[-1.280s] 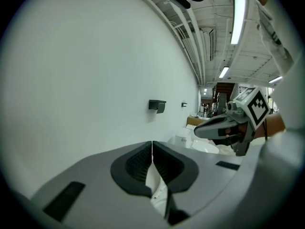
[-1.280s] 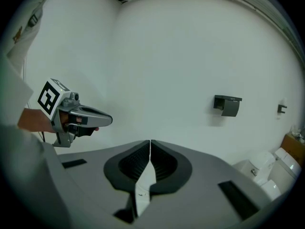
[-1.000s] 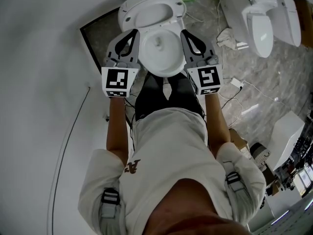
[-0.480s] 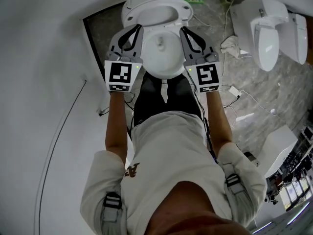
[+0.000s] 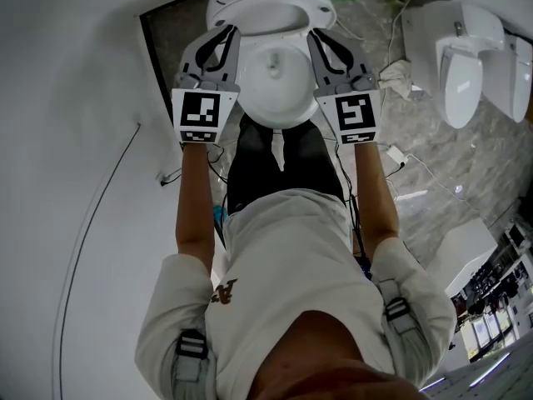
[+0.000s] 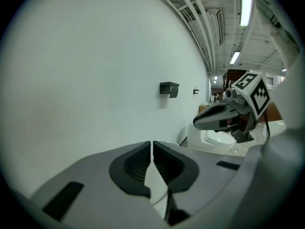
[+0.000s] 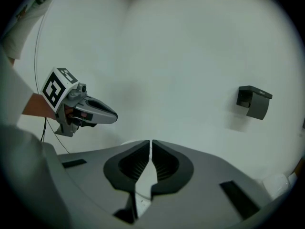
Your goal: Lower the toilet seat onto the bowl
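Currently, toilet seat (image 5: 221,8): raised behind bowl (image 5: 280,113), not lowered
Left hand-held gripper (image 6: 151,146): clenched, empty, flanking bowl
Right hand-held gripper (image 7: 150,144): clenched, empty, likely to press seat down, not grasp

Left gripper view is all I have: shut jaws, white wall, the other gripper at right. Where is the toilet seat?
Observer: Head view shows the toilet seat raised behind the bowl, not down on it.
Operator: And my grippers?
Observer: The left gripper and right gripper flank the bowl, tips near the seat's lower edge; contact unclear.
Operator: Is the right one holding anything?
Observer: No; the right gripper view shows its jaws together, nothing between them.
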